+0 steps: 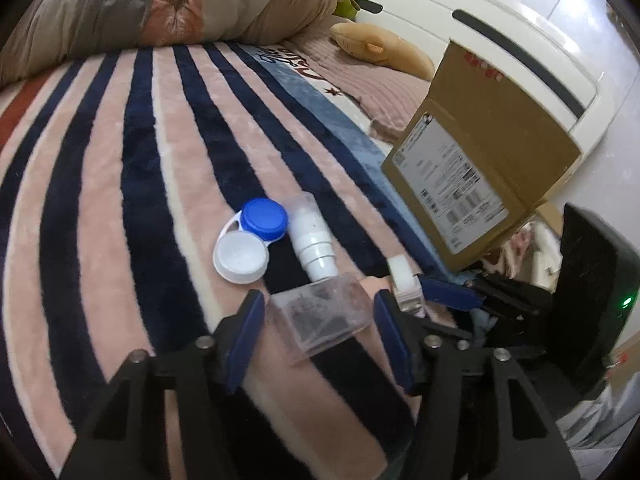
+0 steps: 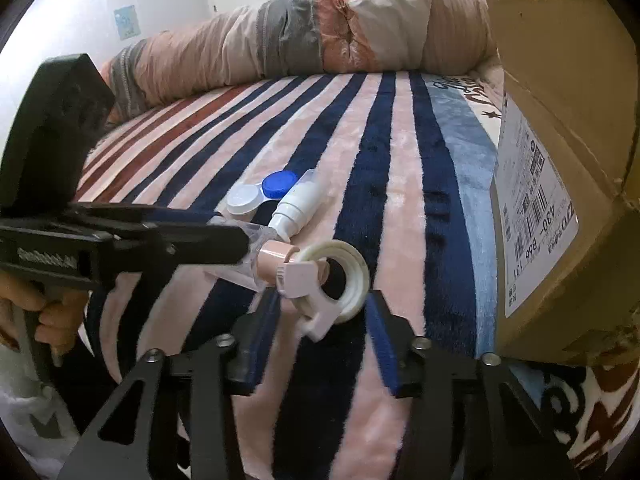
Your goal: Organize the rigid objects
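I am looking along the left gripper (image 1: 318,312) at a bed covered by a striped blanket (image 1: 132,184) in pink and navy. Its blue-padded fingers (image 1: 244,332) are standing part open on either side of a clear plastic box (image 1: 320,320) lying on the blanket; I am seeing a narrow gap on each side, so the pads are not pressing it.

Just beyond the box, a white pump bottle (image 1: 310,236) is lying on its side, and beside it a contact lens case (image 1: 250,240) is sitting with one blue cap and one white cap. A cardboard box (image 1: 480,152) with a shipping label is standing at the bed's right edge, and a rolled quilt (image 1: 180,0) is lying along the far side.

Through the right wrist camera, the right gripper (image 2: 320,308) is bracketing a white ring-shaped piece with a pink clip (image 2: 320,280) resting on the blanket. Its fingers (image 2: 382,344) are fairly narrow, yet I cannot tell whether they are touching the piece. A hand (image 2: 44,312) is gripping the left tool's handle at the left edge of this view.
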`<state>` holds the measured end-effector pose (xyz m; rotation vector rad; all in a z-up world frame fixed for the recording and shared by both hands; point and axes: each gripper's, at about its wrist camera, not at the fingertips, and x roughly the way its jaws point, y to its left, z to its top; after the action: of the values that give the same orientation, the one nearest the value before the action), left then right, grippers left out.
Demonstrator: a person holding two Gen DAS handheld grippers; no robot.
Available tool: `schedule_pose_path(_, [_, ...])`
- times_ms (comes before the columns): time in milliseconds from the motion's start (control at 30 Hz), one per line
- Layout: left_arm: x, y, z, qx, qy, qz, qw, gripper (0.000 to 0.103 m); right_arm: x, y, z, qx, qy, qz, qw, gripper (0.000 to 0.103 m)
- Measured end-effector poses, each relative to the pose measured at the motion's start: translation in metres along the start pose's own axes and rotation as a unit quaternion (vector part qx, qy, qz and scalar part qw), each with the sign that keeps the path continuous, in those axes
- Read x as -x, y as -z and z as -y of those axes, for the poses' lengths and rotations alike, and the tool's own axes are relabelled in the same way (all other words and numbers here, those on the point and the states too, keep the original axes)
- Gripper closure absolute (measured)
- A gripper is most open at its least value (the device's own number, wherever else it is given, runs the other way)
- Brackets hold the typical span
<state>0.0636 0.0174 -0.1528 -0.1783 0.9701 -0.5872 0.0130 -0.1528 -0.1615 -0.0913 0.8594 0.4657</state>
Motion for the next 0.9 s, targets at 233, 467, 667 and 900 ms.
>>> schedule_pose_path(233, [0.016, 0.008, 0.002, 0.004, -0.018, -0.015, 0.9997, 0.07, 0.006, 0.0, -0.002, 0.001, 0.0, 0.004, 1.0, 0.076])
schedule_pose_path(467, [0.004, 0.005, 0.014, -0.026, -0.041, -0.034, 0.9982, 0.042, 0.01, 0.001, -0.001, 0.001, 0.016, 0.005, 1.0, 0.076])
schedule_pose_path(667, [-0.013, -0.007, 0.017, -0.039, -0.041, -0.037, 0.9977, 0.042, 0.017, 0.005, 0.001, 0.0, 0.029, 0.0, 1.0, 0.076])
schedule_pose_path(900, [-0.006, 0.008, 0.029, -0.059, -0.053, -0.054, 0.9954, 0.051, 0.021, 0.008, 0.0, 0.0, 0.037, -0.003, 0.999, 0.077])
